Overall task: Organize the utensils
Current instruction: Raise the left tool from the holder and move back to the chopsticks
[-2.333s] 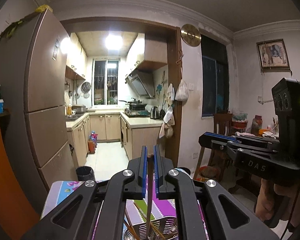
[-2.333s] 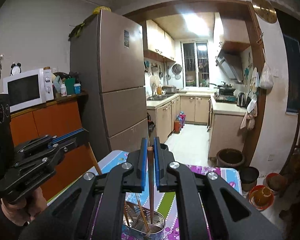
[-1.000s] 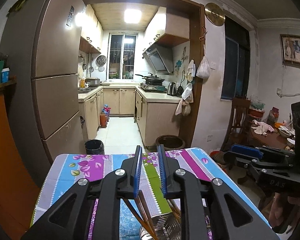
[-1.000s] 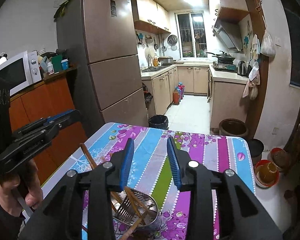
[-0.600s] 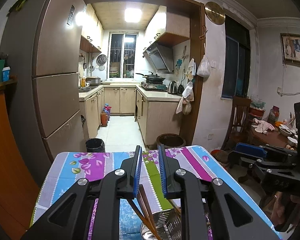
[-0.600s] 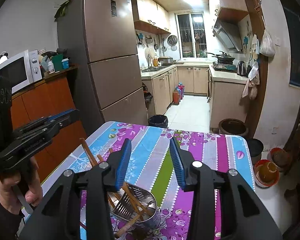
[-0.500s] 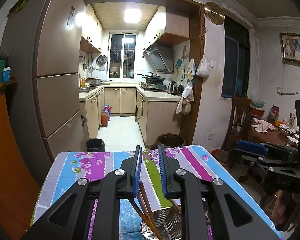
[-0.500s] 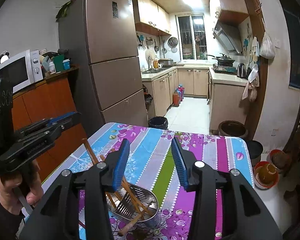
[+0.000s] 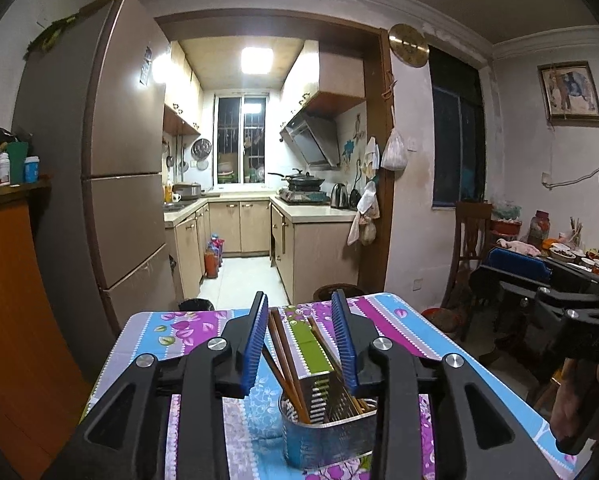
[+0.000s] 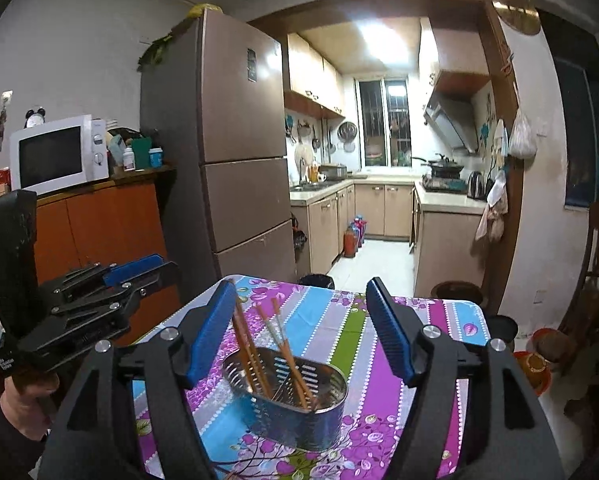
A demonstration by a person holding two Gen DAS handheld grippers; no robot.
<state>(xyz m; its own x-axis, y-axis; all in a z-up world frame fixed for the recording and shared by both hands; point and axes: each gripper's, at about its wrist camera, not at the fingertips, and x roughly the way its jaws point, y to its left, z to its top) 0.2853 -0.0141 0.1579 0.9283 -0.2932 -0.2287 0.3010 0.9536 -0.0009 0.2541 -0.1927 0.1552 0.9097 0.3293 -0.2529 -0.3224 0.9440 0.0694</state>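
A perforated metal utensil holder (image 10: 299, 410) stands on the table with the striped floral cloth (image 10: 339, 320). Several wooden chopsticks (image 10: 255, 354) lean in it. The holder (image 9: 327, 436) and chopsticks (image 9: 285, 354) also show in the left wrist view. My left gripper (image 9: 301, 314) is open and empty, just above and behind the holder. My right gripper (image 10: 299, 300) is wide open and empty, above the holder. Each gripper shows at the edge of the other's view.
A tall brown fridge (image 10: 239, 152) and an orange cabinet (image 10: 103, 228) with a microwave (image 10: 57, 154) stand left of the table. A wooden chair (image 9: 469, 248) and a cluttered side table (image 9: 559, 252) are on the right. The kitchen lies beyond the table's far edge.
Both grippers let go of the chopsticks they held, opened wider and drew back from the holder. The chopsticks now rest in the holder.
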